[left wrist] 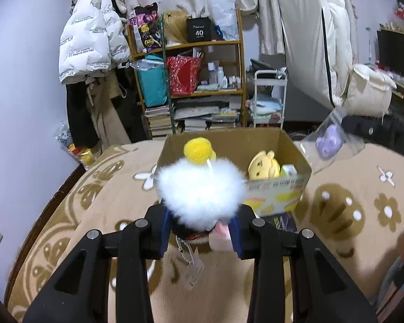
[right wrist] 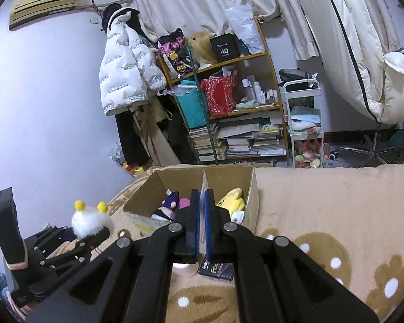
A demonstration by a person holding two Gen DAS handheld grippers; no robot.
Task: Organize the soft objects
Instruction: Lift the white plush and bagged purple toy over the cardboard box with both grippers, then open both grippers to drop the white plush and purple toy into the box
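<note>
My left gripper (left wrist: 202, 226) is shut on a white fluffy plush (left wrist: 200, 188) with yellow pom-poms, held just in front of a cardboard box (left wrist: 277, 185). The plush and left gripper also show in the right wrist view (right wrist: 90, 222). My right gripper (right wrist: 201, 226) is shut on the edge of a clear plastic bag (right wrist: 204, 185), above the box (right wrist: 251, 196). In the left wrist view the bag (left wrist: 334, 140) hangs right of the box with a purple toy inside. The box holds a yellow plush (right wrist: 231, 202) and a purple plush (right wrist: 171, 204).
The box stands on a beige blanket with brown flower patterns (right wrist: 336, 215). A dark packet (right wrist: 216, 269) lies on the blanket before the box. Behind are a cluttered wooden shelf (right wrist: 229, 94), a white cart (right wrist: 304, 123) and a hanging white jacket (right wrist: 126, 72).
</note>
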